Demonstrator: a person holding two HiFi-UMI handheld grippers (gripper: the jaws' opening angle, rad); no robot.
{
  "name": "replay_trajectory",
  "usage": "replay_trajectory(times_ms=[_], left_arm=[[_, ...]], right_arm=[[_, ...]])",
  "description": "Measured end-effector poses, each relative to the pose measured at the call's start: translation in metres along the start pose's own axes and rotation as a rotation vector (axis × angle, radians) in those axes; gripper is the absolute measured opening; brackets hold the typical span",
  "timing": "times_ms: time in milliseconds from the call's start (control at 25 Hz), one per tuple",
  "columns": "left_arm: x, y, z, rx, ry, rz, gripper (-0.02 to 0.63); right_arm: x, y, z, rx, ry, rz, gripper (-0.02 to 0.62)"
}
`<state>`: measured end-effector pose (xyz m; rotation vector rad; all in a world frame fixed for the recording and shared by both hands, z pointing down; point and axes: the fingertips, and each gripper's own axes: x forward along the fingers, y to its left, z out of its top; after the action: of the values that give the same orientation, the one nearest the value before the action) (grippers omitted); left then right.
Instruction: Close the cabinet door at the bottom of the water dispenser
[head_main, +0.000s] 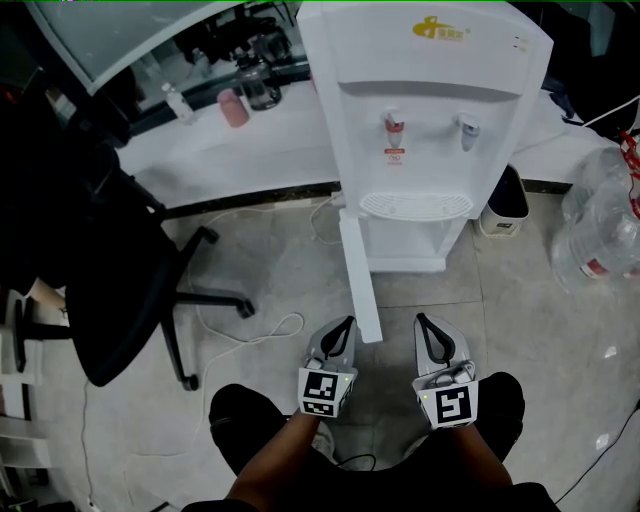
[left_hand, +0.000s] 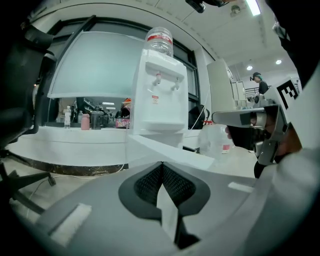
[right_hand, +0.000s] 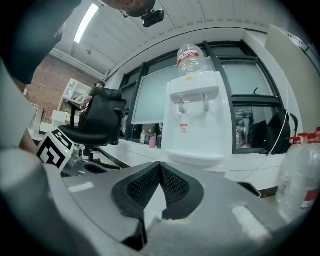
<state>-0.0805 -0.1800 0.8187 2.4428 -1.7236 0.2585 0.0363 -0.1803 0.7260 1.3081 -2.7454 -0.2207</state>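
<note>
Centrally in the head view, cabinet door (head_main: 361, 285) swung wide out from the base of the white water dispenser (head_main: 425, 120), seen edge-on as a narrow white slab slanting down toward the lower middle of the frame, hinged at the dispenser's left front corner. Just left of the door's free end, left gripper (head_main: 347, 325), jaws clenched tip to tip on nothing, confirmed in the left gripper view by black ribbed pads meeting at a point, with the door's white edge running across right above them; touching or not, cannot tell. Just right of the same end, right gripper (head_main: 423, 322), likewise clamped together and empty, aimed at the dispenser's front, a gap of floor between it and the door. Both low in the frame, marker cubes toward the bottom edge, above a person's dark-clad knees (head_main: 250, 415). Higher on the dispenser, red tap (head_main: 395, 122) and grey tap (head_main: 467, 126) side by side over a drip tray (head_main: 415, 204). On top, visible only in the gripper views, an upturned bottle (left_hand: 160, 40). Right of the dispenser's base, a small bin (head_main: 500, 222); at the right edge, a large clear water jug (head_main: 605, 215). At left, a black office chair (head_main: 110, 270), with a white cable (head_main: 262, 332) looping over the grey tiled floor (head_main: 520, 300) near its wheels. Along the upper left, a white counter (head_main: 250, 150) bearing a pink bottle (head_main: 233, 108).
</note>
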Motion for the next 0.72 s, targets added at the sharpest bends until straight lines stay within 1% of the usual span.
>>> replay_trajectory(times_ms=[120, 200, 440, 600, 720], left_arm=[[0.014, -0.014, 0.004, 0.000, -0.019, -0.022, 0.018], [0.025, -0.022, 0.009, -0.003, -0.033, -0.037, 0.018], [0.054, -0.048, 0.019, -0.008, -0.062, -0.087, 0.018], [0.073, -0.064, 0.024, 0.005, -0.074, -0.130, 0.018], [0.088, -0.074, 0.029, 0.028, -0.079, -0.156, 0.018]], right_arm=[[-0.002, -0.008, 0.000, 0.045, 0.038, -0.021, 0.003], [-0.004, -0.016, 0.005, 0.075, 0.040, -0.039, 0.003], [-0.009, -0.038, 0.009, -0.003, 0.053, -0.051, 0.003], [-0.017, -0.061, -0.013, -0.046, 0.106, -0.075, 0.003], [-0.021, -0.076, -0.024, -0.076, 0.115, -0.092, 0.003]])
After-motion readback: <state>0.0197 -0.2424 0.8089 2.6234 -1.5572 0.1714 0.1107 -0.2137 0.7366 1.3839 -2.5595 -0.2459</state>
